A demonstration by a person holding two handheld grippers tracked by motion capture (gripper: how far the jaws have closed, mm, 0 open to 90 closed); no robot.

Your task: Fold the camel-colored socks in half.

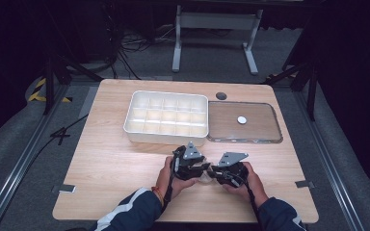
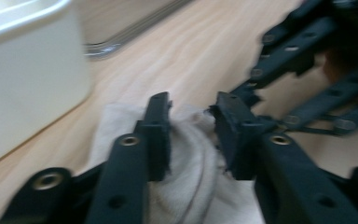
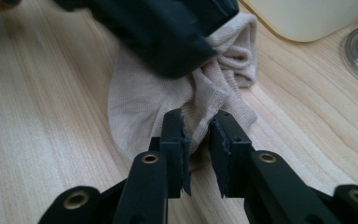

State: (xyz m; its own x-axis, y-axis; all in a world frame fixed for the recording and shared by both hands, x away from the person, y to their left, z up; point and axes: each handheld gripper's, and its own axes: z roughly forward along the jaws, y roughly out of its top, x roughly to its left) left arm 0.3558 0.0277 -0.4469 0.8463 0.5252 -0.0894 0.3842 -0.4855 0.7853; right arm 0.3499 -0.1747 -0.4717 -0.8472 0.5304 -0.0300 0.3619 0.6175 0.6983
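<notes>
A bunched beige sock (image 3: 186, 93) lies on the wooden table (image 1: 106, 154) between the 2 claws. The right gripper (image 3: 196, 140) pinches a fold of it between its jaws. The left gripper (image 2: 192, 125), spread, straddles the sock's other end without pressing. A white compartment tray (image 1: 166, 118) sits beyond both.

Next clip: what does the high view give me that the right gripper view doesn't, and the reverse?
High view: the whole white compartment tray, the white disc on the clear lid, and the floor cables. Right gripper view: the beige sock and its knit, with a fold pinched in the right gripper and the left gripper over it. Shared: the wooden table, a tray corner and the lid's edge.
</notes>
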